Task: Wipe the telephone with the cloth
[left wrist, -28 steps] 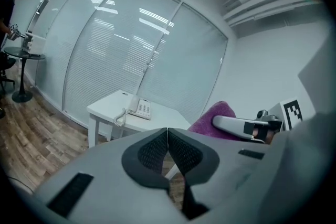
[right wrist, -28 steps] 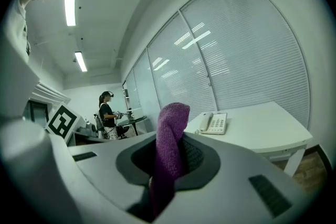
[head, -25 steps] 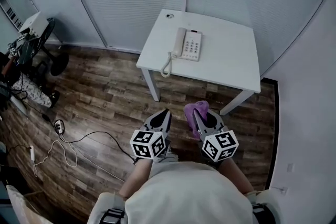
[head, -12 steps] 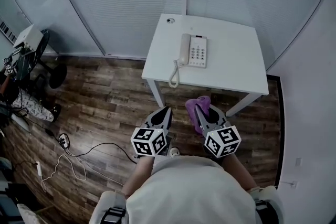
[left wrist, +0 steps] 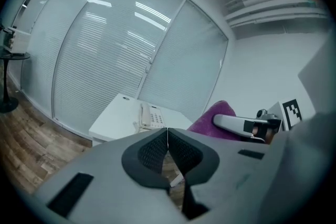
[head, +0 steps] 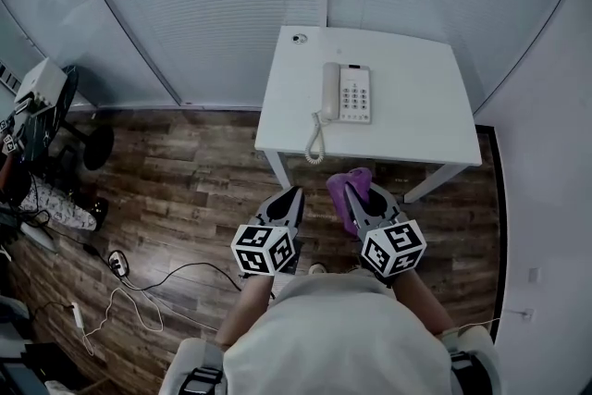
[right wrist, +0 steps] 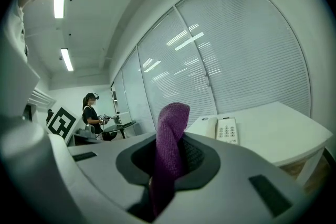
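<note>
A white telephone point(head: 347, 93) with a coiled cord lies on the white table point(head: 416, 120) ahead of me; it also shows in the left gripper view as telephone point(left wrist: 152, 117) and in the right gripper view as telephone point(right wrist: 223, 129). My right gripper point(head: 352, 195) is shut on a purple cloth point(head: 349, 184), which sticks up between its jaws as cloth point(right wrist: 170, 139). My left gripper point(head: 292, 198) is shut with nothing in it, its pads point(left wrist: 167, 145) pressed together. Both grippers hang over the wooden floor, short of the table's near edge.
Blinds-covered glass walls stand behind the table. Cables point(head: 139, 291) and a power strip lie on the floor at the left, near a chair and equipment point(head: 37, 106). Another person point(right wrist: 93, 115) stands far off in the right gripper view.
The table and telephone have shifted right and slightly lower in the head view as I step closer. Both grippers keep their pose, the cloth still held.
</note>
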{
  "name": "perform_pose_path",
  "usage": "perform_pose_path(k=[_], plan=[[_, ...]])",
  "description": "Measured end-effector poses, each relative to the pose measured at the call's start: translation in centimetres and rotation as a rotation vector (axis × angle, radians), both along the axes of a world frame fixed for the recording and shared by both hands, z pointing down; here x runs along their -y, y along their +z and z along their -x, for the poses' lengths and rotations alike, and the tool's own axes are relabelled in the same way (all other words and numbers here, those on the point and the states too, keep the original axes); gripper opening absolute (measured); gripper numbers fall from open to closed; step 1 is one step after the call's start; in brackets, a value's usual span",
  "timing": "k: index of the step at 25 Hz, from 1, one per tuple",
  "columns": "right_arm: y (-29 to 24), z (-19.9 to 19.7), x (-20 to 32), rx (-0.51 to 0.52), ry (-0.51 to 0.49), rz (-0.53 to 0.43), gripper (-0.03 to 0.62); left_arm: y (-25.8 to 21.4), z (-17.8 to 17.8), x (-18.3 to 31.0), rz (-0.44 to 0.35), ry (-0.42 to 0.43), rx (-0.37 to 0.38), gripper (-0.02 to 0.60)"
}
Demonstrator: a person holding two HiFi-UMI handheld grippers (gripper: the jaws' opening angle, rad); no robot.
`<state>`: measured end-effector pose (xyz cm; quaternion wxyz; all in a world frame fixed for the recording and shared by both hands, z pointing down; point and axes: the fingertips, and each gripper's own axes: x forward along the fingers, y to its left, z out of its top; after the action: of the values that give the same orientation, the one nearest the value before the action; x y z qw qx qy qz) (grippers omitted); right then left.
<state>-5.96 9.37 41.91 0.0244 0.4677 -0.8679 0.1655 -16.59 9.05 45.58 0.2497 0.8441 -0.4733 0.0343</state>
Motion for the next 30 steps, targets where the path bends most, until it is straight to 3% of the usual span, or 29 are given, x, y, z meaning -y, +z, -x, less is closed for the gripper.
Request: perform_pose_path(k=[14, 30], plan=[[1.6, -0.8, 2.7, 0.015, 0.022, 0.041, 0.06, 2.1, 0.4, 2.5, 0.055, -0.012, 0.003, 0.021], [1.2, -2.5, 14.7, -0.003, -0.042, 0.024, 0.06, 1.6, -1.9, 13.2, 0.055, -0.037, 0.0, 0.021]])
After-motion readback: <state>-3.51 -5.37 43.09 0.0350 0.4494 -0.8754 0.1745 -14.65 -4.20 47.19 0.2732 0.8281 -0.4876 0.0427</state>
